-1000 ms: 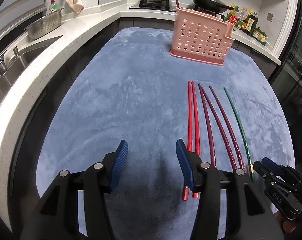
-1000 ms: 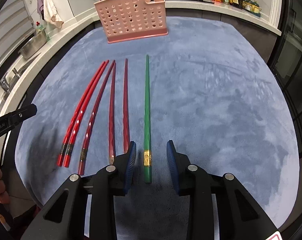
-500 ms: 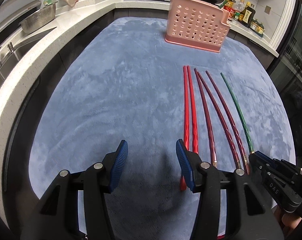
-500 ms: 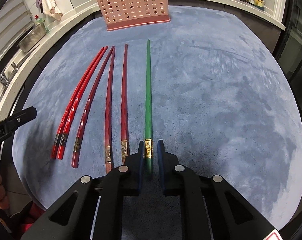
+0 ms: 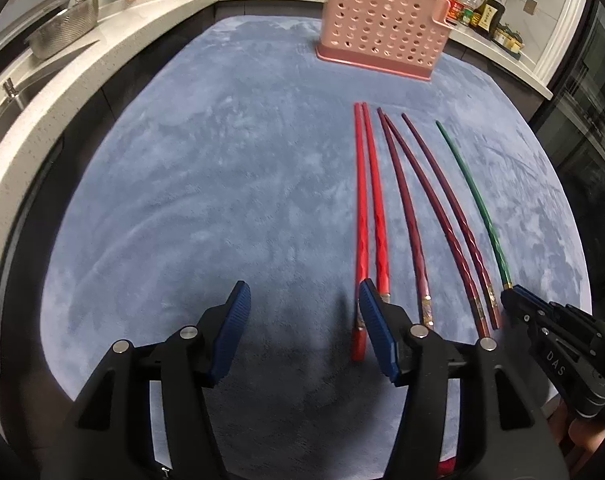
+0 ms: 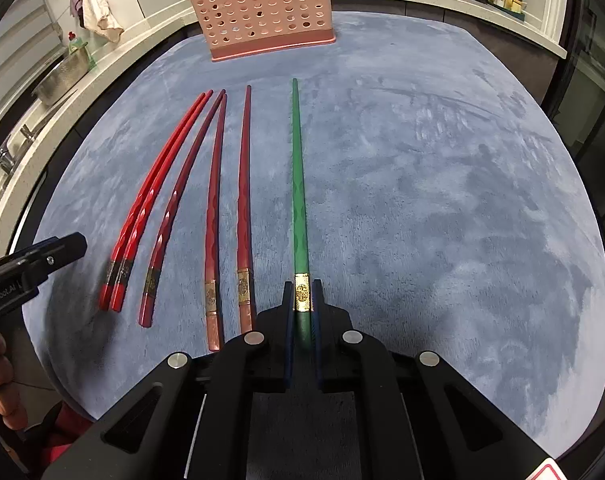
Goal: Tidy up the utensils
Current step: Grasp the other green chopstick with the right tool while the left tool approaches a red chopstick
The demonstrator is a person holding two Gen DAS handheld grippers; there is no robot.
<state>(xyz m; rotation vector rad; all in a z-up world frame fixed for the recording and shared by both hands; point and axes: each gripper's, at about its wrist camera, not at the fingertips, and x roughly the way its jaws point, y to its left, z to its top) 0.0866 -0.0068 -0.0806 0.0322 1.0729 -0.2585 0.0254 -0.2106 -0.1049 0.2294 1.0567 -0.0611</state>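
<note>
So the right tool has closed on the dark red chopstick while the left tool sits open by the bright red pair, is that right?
Not quite. The right tool is shut on the green chopstick, not a dark red one; the right wrist view shows its gold band between the pads. The rest holds: the left tool is open beside the bright red pair.

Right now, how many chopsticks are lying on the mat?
6: two bright red leftmost, three dark red in the middle, one green rightmost, its end in the right claw.
</note>
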